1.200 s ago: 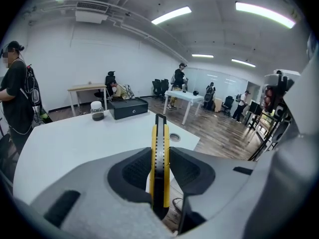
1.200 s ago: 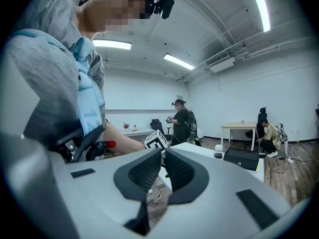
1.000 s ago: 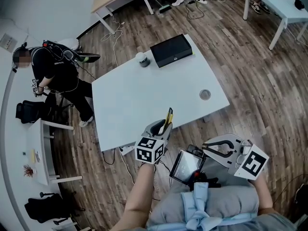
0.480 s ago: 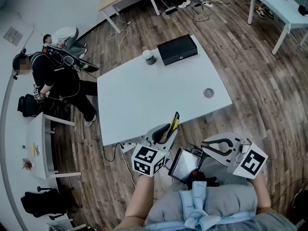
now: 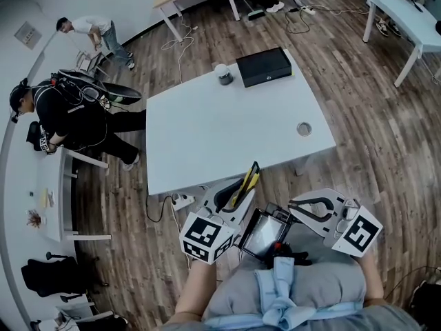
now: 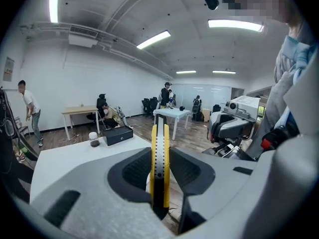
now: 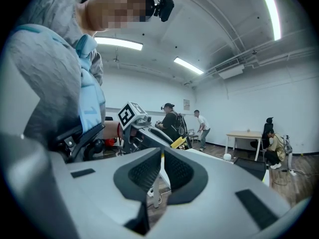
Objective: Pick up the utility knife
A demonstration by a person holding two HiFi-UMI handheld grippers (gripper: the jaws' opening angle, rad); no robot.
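Left gripper [image 5: 234, 195] has risen, utility knife [image 6: 159, 153] (yellow-edged) clamped between its jaws.

left gripper [image 5: 234, 189] raised utility knife [image 5: 250, 174] higher

We hold our left gripper [image 5: 238, 190] clamped on the utility knife [image 5: 248, 181] just off the table [image 5: 207, 136], our right gripper [image 5: 296, 210] likewise, jaws together, empty.

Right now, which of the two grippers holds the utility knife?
The left gripper: the yellow utility knife is clamped between its jaws. The right gripper is shut on nothing.
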